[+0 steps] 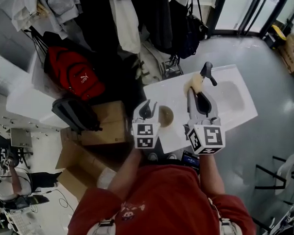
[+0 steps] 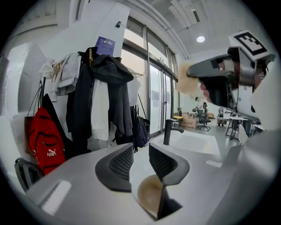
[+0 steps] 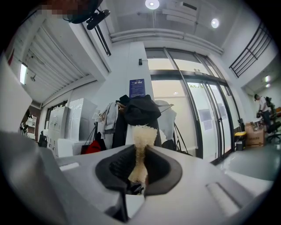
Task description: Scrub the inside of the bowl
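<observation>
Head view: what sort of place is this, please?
Probably a shared office or workshop with a washing corner: a white sink with a black faucet, a loaded coat rack beside a red backpack, and desks with office chairs.

Pale, rough, fibrous sponge (image 3: 141, 132) in right gripper (image 3: 140, 151). Tan bowl (image 2: 149, 195) under left gripper (image 2: 140, 149), smooth, matt. Its pads (image 2: 120, 163) dark ribbed matt plastic. Ahead of it, faucet (image 1: 206, 69) matt black metal, sink (image 1: 234, 98) smooth white.

White "PUMA" brand lettering on the red backpack (image 2: 44, 140)
</observation>
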Demonstrator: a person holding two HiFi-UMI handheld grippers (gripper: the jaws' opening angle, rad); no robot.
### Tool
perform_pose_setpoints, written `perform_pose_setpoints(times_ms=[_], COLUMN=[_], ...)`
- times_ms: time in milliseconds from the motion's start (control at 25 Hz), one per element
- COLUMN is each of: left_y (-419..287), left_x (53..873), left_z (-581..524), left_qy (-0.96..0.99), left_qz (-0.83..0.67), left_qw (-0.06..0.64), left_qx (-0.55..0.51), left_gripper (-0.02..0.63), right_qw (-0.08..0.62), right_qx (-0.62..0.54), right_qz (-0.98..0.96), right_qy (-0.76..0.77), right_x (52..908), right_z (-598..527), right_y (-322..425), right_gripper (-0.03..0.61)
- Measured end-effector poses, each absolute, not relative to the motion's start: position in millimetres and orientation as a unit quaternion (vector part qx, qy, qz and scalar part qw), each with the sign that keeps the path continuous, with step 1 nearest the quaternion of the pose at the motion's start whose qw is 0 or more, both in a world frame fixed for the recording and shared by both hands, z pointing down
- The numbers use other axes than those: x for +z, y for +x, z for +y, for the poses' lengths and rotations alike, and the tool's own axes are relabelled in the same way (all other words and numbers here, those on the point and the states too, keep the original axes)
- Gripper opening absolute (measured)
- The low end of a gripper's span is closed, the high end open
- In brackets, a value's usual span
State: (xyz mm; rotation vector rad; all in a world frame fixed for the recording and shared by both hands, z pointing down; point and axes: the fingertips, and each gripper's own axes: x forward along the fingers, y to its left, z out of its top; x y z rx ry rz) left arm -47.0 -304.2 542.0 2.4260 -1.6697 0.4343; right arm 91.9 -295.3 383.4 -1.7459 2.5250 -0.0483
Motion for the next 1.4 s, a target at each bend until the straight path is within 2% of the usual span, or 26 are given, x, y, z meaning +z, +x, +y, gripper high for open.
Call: perform_pose_setpoints(times_ms=[200, 760, 1240, 1400], left_y=[-51, -53, -55, -57], left_x=[580, 660, 692, 694], left_z=[-301, -293, -284, -282], left_qy=[0.802, 0.779, 0.760, 0.756], left_qz=[-0.556, -0.543, -0.531, -0.529], left_qw=[0.133, 0.231, 0.318, 0.337], left_qx=[0.171, 0.209, 0.199, 0.186], left_gripper=[0.147, 0.179, 0.177, 0.130], right_qw=[0.034, 0.023, 0.021, 0.020], right_qx=[-0.017, -0.018, -0.016, -0.016], right_qz=[0.822, 0.819, 0.815, 0.815], right_qy=[-0.569, -0.573, -0.578, -0.579], right_x=[384, 391, 392, 391], right_z=[-294, -293, -294, -294], right_y=[94, 97, 98, 96], right_gripper=[0.052, 0.052, 0.052, 0.052])
